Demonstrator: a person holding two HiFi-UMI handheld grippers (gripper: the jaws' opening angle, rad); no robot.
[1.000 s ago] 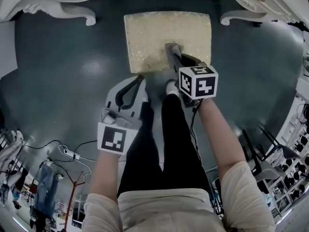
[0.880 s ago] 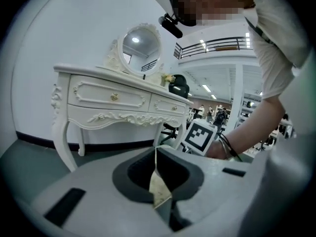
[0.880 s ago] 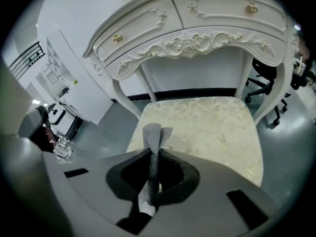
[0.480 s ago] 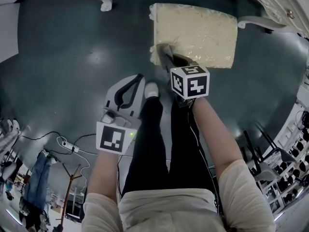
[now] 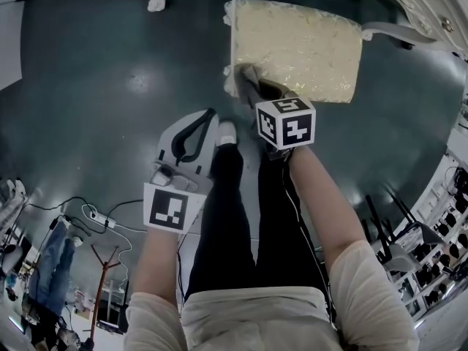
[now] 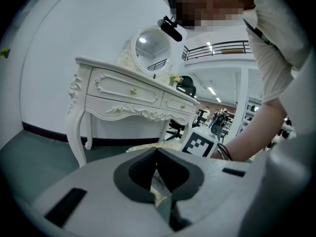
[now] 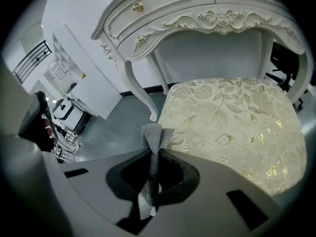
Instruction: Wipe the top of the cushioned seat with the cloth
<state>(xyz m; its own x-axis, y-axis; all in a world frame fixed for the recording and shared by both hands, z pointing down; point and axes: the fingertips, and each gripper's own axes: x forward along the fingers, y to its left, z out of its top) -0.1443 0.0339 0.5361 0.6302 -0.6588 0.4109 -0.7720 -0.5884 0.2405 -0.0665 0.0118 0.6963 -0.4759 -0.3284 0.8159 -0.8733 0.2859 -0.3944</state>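
Over the last second the right gripper point(image 5: 246, 75), its jaws pinching the grey cloth point(image 7: 152, 138), has moved from the middle of the front edge of the cushioned seat point(image 5: 300, 46) to its near left corner, which suggests one wiping stroke is ending there. The left gripper point(image 5: 207, 117) hangs aside over the floor, jaws pressed together on nothing. The only containers, the dressing table's drawers point(image 6: 123, 89), are shut and their contents unseen.

Grey cloth point(image 7: 152, 138), cream seat point(image 7: 232, 125) w/ gold leaves.
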